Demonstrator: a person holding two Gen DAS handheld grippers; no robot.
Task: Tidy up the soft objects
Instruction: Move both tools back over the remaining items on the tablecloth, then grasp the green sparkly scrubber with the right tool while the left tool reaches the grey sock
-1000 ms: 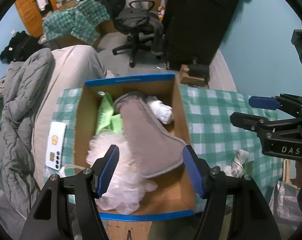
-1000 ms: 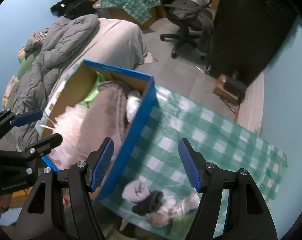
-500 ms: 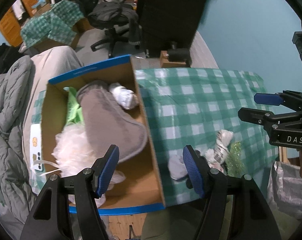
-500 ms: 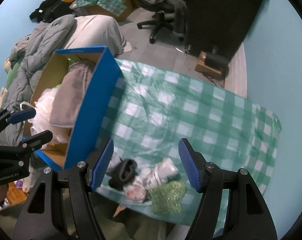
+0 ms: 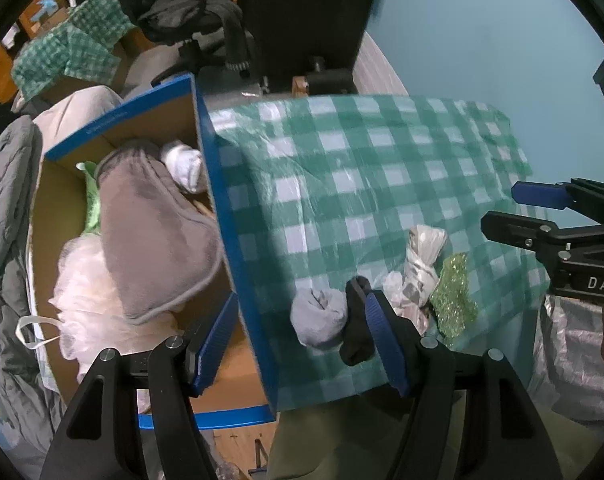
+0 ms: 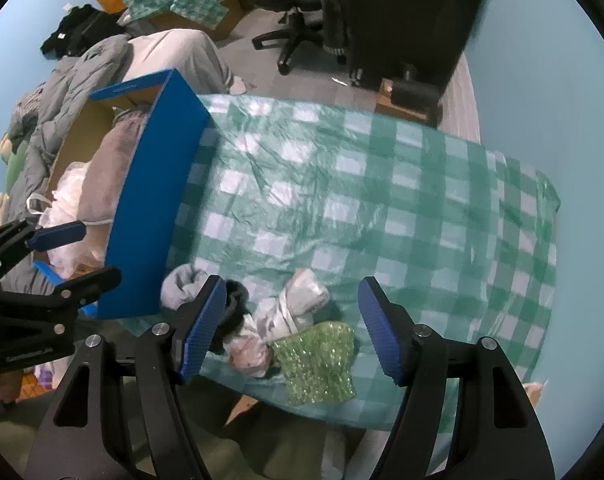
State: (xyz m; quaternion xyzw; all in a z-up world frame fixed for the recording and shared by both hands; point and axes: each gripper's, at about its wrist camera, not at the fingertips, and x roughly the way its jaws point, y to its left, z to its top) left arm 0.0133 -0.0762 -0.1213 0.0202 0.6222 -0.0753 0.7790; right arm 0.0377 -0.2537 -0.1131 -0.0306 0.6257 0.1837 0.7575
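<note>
I hold both grippers, left (image 5: 302,340) and right (image 6: 291,326), spread wide and empty above the sock pile (image 6: 269,320); the blue box (image 5: 237,264) wall stands just beside it.

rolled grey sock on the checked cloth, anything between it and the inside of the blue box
Yes: the blue cardboard box's near side wall stands between the rolled grey sock and the interior, so the sock must go over it.
</note>
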